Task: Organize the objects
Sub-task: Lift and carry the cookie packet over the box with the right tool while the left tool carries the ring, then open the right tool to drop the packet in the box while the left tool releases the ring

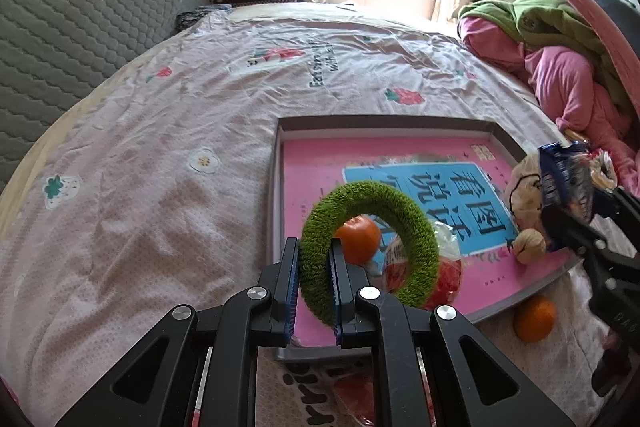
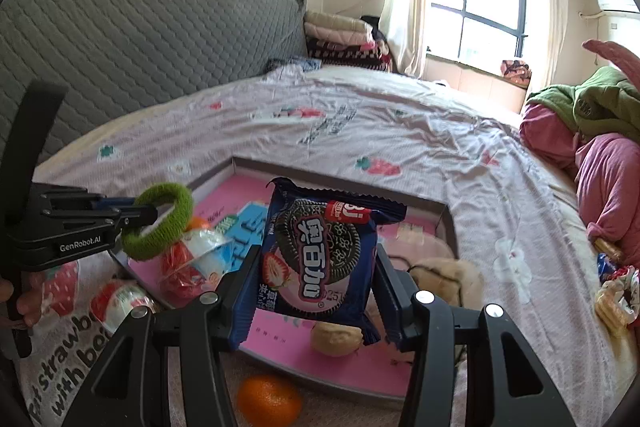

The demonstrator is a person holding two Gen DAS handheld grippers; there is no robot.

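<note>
My left gripper [image 1: 314, 287] is shut on a fuzzy green ring [image 1: 368, 247] and holds it above the near left corner of a grey tray [image 1: 276, 187] with a pink bottom; both also show in the right wrist view, gripper [image 2: 134, 213], ring [image 2: 160, 223]. My right gripper [image 2: 314, 279] is shut on a dark blue cookie packet [image 2: 320, 259], held above the tray [image 2: 450, 223]; it shows at the right of the left wrist view [image 1: 564, 187]. In the tray lie an orange [image 1: 358, 239], a red-white snack bag [image 1: 436, 267] and a walnut [image 1: 528, 247].
The tray lies on a bed with a pink printed sheet [image 1: 160, 187]. A second orange [image 2: 268, 401] lies outside the tray's near edge. A wrapped snack [image 2: 120, 301] lies at its left. Pink and green bedding [image 2: 592, 147] is piled at right. A grey headboard [image 2: 140, 47] stands behind.
</note>
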